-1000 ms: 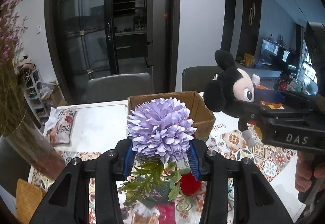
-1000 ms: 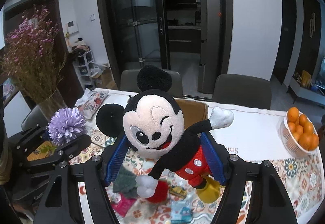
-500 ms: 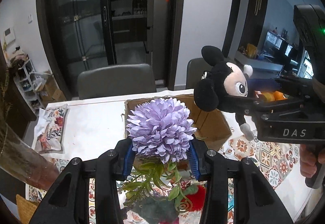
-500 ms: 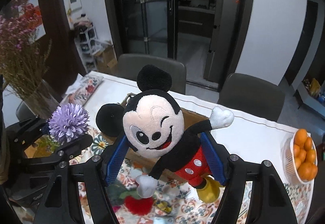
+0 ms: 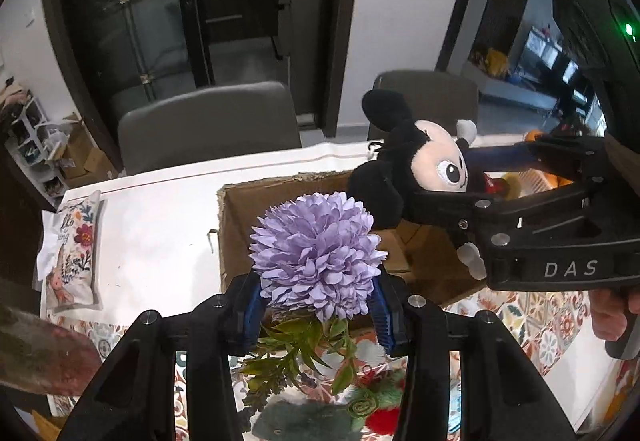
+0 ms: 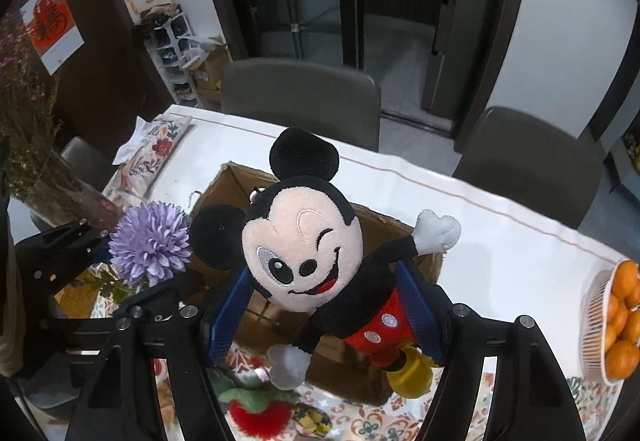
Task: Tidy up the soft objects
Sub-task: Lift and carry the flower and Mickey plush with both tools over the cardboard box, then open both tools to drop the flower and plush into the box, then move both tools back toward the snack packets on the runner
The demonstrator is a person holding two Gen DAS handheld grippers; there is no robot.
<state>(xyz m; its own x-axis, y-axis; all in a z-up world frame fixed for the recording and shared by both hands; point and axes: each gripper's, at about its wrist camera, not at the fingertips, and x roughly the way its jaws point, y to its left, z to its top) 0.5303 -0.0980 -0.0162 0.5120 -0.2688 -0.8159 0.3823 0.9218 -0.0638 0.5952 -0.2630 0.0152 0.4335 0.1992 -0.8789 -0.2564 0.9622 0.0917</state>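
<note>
The left gripper [image 5: 318,311] has its blue-padded jaws closed on the purple fabric chrysanthemum with green plastic leaves [image 5: 316,255], gripping just under the bloom, while the right gripper [image 6: 326,315] has its jaws clamped across the torso of the black, red and cream plush mouse doll [image 6: 316,261]. Both things hang in the air above the open brown cardboard box [image 5: 424,261], which stands on the white-clothed surface [image 5: 160,217].

The main risk is crowding. The two grippers are very close over one narrow opening, the mouse's ear nearly touching the bloom in the right wrist view, so lowering both at once could knock one tool against the other or snag petals on the plush. The flower is held by soft petals and a thin stem; it looks likely to slip or tip out sideways on release and land on the box's ragged rim or outside it. The doll's splayed white-gloved arm [image 6: 436,233] could catch the box wall and leave it draped over the edge. A green and red plush strawberry [image 6: 258,407] lies on the patterned cloth before the box, and the white basket of oranges [image 6: 618,321] sits well to the right, clear of the swing.
</note>
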